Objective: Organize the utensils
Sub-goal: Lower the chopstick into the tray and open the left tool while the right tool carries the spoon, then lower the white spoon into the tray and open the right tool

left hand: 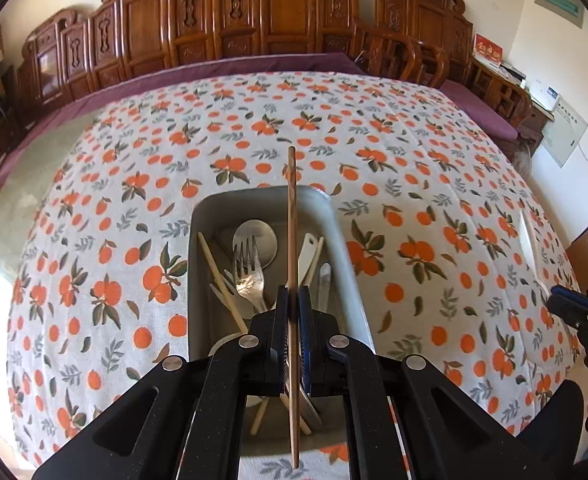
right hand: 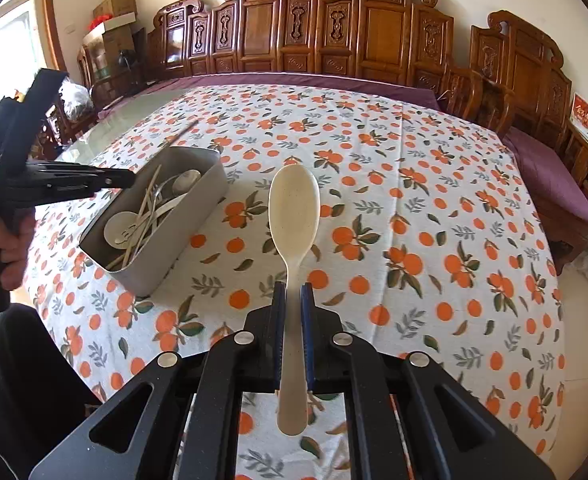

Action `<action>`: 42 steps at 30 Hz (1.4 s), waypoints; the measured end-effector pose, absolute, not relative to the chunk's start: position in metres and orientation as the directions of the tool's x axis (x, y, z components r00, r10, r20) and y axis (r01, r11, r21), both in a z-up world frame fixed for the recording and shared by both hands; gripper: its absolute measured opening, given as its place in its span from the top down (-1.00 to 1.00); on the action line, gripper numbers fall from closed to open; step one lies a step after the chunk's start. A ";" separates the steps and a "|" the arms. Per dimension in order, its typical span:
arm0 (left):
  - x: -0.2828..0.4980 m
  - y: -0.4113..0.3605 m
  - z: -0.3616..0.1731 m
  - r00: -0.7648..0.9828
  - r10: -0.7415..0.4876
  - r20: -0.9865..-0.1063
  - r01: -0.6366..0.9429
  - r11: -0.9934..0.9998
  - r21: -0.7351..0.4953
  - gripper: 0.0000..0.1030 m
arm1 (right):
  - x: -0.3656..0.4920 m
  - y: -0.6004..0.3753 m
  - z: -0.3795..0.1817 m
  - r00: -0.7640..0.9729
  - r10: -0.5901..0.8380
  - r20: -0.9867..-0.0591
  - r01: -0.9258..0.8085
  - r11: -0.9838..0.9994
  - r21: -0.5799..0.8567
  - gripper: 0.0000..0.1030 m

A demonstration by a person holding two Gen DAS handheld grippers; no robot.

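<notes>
The left tool is clamped on a brown chopstick directly above the grey bin of mixed utensils. The right tool grips a cream spoon over open orange-print surface, bin to its left. No writing is legible.

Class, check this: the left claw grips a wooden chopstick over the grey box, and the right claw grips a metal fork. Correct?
Not quite. The right claw grips a cream spoon, as the right wrist view shows. The left claw does grip the chopstick over the grey box.
</notes>
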State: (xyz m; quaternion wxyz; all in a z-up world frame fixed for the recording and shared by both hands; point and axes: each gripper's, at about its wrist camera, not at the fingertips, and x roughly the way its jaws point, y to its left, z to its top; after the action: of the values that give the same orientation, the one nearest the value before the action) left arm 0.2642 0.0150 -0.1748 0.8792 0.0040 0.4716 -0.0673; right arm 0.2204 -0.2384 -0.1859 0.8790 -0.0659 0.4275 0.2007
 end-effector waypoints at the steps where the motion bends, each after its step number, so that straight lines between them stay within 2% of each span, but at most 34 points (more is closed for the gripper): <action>1: 0.266 0.016 -0.179 0.543 -0.115 -0.832 0.123 0.991 -0.056 0.92 | 0.221 -0.236 -0.187 0.551 0.297 -0.779 -0.413 0.909 0.055 0.82; 21: 0.275 0.010 -0.222 0.452 -0.149 -0.879 0.182 0.981 -0.073 0.91 | 0.229 -0.197 -0.187 0.535 0.316 -0.784 -0.446 0.893 0.055 0.82; 24: 0.272 0.016 -0.216 0.463 -0.151 -0.873 0.170 0.982 -0.080 0.87 | 0.230 -0.188 -0.184 0.534 0.323 -0.781 -0.456 0.888 0.056 0.82; 28: 0.265 0.028 -0.200 0.499 -0.151 -0.853 0.158 0.984 -0.082 0.69 | 0.232 -0.174 -0.182 0.530 0.340 -0.777 -0.471 0.880 0.063 0.82; 42: 0.235 0.089 -0.158 0.586 -0.119 -0.802 0.122 0.991 -0.059 0.59 | 0.248 -0.099 -0.173 0.509 0.387 -0.769 -0.524 0.848 0.081 0.82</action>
State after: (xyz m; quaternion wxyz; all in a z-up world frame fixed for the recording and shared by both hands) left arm 0.2352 0.0887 -0.1579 0.8905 0.0013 0.4500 -0.0677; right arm 0.2484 -0.0995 -0.1727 0.8648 -0.0813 0.4198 0.2633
